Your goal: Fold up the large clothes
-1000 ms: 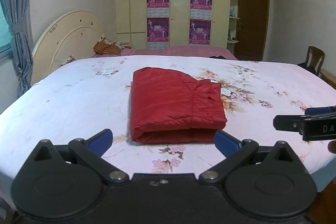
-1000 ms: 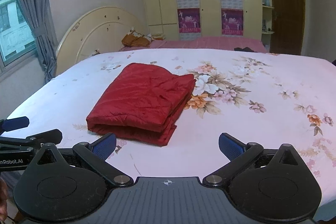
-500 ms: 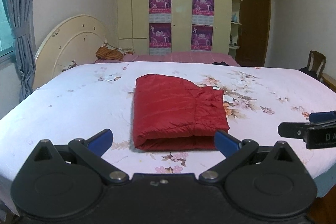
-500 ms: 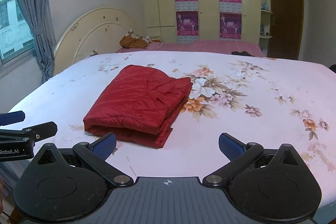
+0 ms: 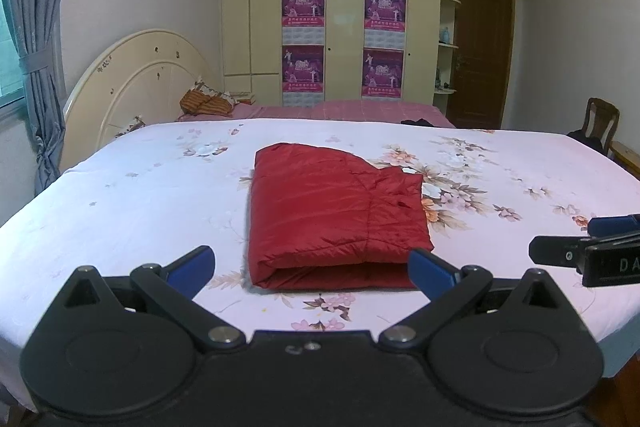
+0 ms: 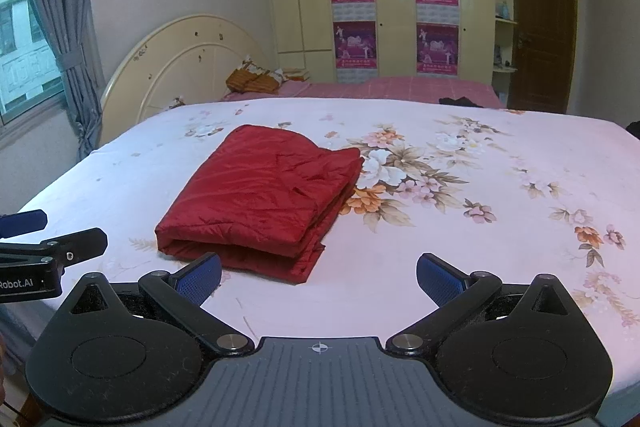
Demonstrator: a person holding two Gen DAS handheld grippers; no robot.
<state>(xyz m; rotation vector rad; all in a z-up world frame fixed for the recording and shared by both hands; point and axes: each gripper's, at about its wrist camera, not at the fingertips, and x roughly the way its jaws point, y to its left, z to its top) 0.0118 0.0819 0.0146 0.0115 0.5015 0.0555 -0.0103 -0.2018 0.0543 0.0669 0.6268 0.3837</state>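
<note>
A red padded garment (image 5: 336, 215) lies folded into a neat rectangle on the floral bed sheet (image 5: 140, 203), its folded edge toward me. It also shows in the right wrist view (image 6: 264, 195). My left gripper (image 5: 312, 269) is open and empty, held back from the garment's near edge. My right gripper (image 6: 320, 275) is open and empty, in front of the garment's right corner. Each gripper shows at the edge of the other's view: the right gripper (image 5: 592, 247) and the left gripper (image 6: 48, 247).
A cream headboard (image 5: 136, 87) stands at the bed's left, with a grey curtain (image 5: 36, 47) beside it. A second bed with a pink cover (image 5: 360, 109) and cupboards lie behind. A wooden chair (image 5: 600, 123) stands at the far right.
Both grippers have pulled back and tilted up a little, so the garment sits lower in view. The garment has not moved. Both grippers stay open.
</note>
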